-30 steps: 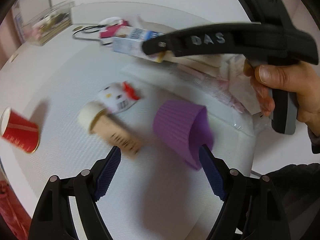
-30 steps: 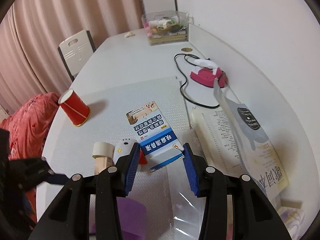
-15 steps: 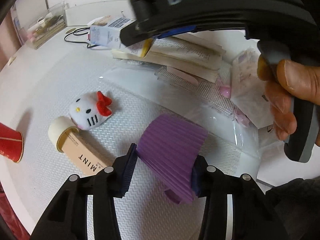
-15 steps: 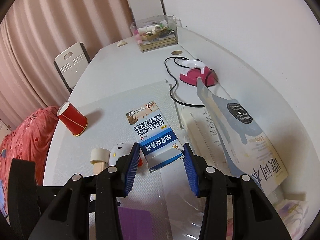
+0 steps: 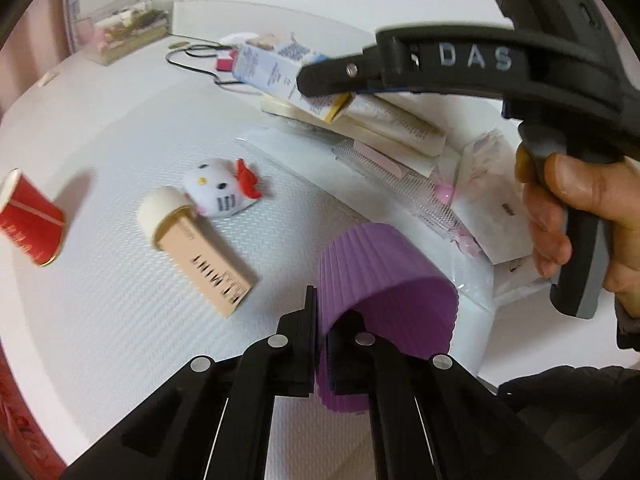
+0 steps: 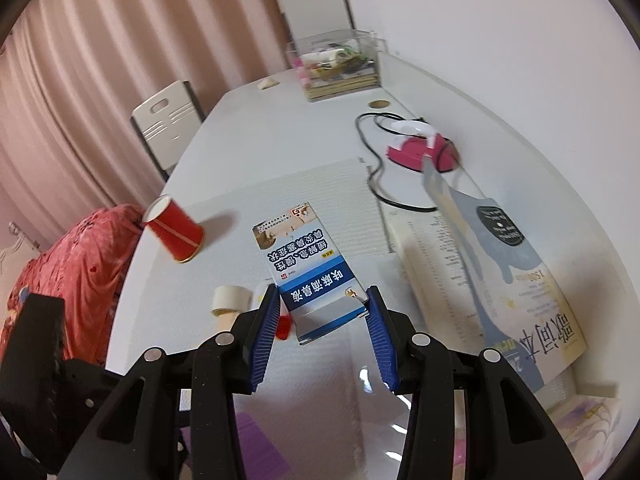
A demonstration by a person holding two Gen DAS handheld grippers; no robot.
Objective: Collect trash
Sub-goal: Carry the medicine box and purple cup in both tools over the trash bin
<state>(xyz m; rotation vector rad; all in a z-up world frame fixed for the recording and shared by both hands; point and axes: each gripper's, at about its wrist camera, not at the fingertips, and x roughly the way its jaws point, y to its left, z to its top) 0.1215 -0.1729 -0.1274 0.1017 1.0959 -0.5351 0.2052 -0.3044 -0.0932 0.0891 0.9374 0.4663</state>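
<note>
Tabletop; purple cup [image 5: 384, 276] seemingly between left gripper [image 5: 326, 332] fingers

Red cup [image 5: 30, 220] blurred, cut by left edge; plush [image 6: 280, 312] mostly hidden behind fingers [image 6: 262, 340].

Pink pleated curtains [image 6: 80, 92] hang beside a plain white wall [image 6: 500, 32]. A white chair [image 6: 168, 120] stands at the long white table [image 6: 280, 128]
</note>
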